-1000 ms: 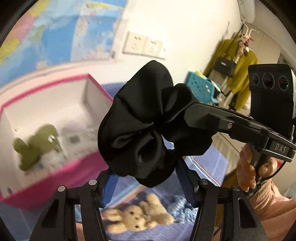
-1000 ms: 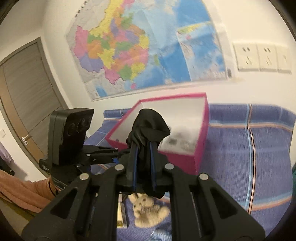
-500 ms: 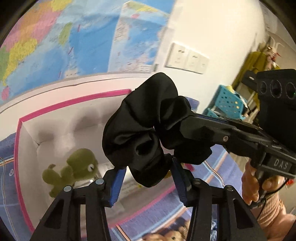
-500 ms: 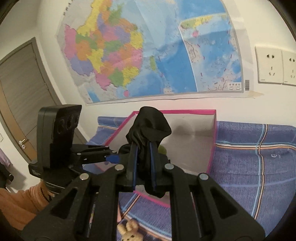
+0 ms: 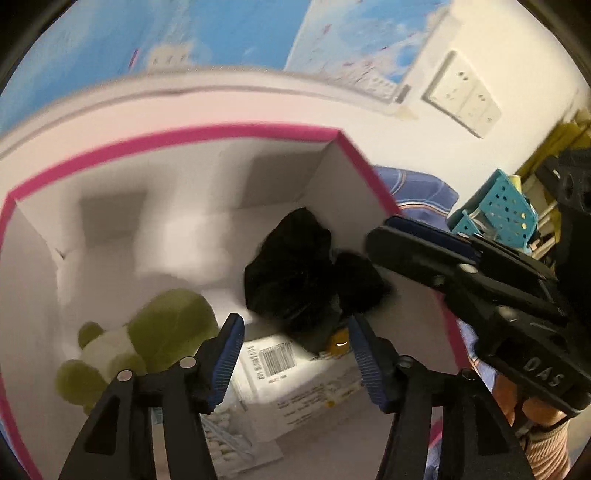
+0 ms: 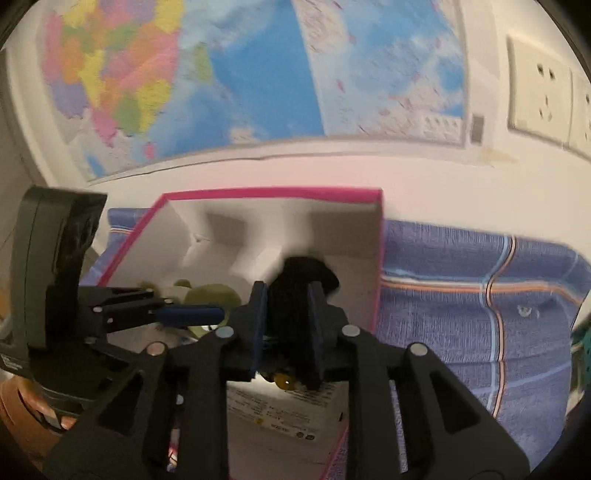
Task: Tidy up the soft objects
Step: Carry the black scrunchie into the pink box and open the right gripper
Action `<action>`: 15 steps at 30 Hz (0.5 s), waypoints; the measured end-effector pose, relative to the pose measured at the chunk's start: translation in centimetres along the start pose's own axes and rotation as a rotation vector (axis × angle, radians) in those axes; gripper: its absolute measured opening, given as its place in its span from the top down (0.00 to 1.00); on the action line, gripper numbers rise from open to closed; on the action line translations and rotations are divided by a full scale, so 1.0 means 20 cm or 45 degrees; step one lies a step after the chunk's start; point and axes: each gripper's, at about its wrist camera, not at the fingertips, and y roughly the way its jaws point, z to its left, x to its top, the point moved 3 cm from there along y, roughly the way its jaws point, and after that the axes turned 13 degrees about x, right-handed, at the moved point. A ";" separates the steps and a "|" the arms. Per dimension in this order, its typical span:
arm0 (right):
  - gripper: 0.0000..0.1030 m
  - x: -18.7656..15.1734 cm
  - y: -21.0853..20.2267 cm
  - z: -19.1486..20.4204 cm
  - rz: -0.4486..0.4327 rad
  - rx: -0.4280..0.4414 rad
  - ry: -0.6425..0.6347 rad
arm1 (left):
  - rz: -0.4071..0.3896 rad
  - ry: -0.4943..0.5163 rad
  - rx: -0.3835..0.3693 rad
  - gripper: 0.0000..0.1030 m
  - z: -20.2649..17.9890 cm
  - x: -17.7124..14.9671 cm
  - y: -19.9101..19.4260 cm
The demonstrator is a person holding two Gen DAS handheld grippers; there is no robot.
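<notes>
Left wrist view: the left gripper (image 5: 295, 354) is spread wide, its blue pads (image 5: 229, 358) holding nothing. It points down into the box (image 5: 177, 134), a white carton with a pink rim. The black scrunchie (image 5: 295, 273) hangs inside the box, near its right wall, ahead of and above the left fingertips and clear of both pads. The right gripper (image 5: 384, 236) comes in over the box's right rim; its tip meets the scrunchie's right lobe, but this view does not show how far it is parted. A green plush (image 5: 162, 332) lies on the box floor at lower left, beside a printed white label (image 5: 273, 360). Behind the box hangs a map (image 5: 184, 33).

Right wrist view: the right gripper (image 6: 286, 325) is narrowly parted, and the scrunchie (image 6: 303, 280) fills the gap between its pads (image 6: 258, 325), blurred; whether they press it cannot be told. It sits above the box (image 6: 273, 192) interior, near the right wall. The left gripper (image 6: 188, 314) reaches in from the left side of the box, over the plush (image 6: 212, 295). A blue checked cloth (image 6: 480, 302) lies to the right of the box.
</notes>
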 end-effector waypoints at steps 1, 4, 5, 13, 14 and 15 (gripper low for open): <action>0.73 -0.01 0.00 -0.01 0.000 0.002 0.015 | 0.002 -0.002 -0.002 0.42 0.00 0.00 0.00; 0.66 -0.04 -0.04 0.00 -0.007 -0.012 0.010 | -0.061 0.007 -0.005 0.42 0.01 -0.03 -0.07; 0.65 -0.06 -0.06 0.01 -0.005 -0.001 -0.002 | -0.081 0.021 -0.011 0.42 0.00 -0.04 -0.10; 0.61 -0.17 -0.31 0.17 -0.077 0.110 -0.049 | -0.233 0.113 -0.051 0.42 -0.07 -0.17 -0.34; 0.59 -0.19 -0.37 0.19 -0.094 0.127 -0.057 | -0.248 0.125 -0.060 0.42 -0.08 -0.20 -0.37; 0.55 -0.22 -0.41 0.21 -0.104 0.137 -0.059 | -0.258 0.133 -0.072 0.42 -0.09 -0.22 -0.40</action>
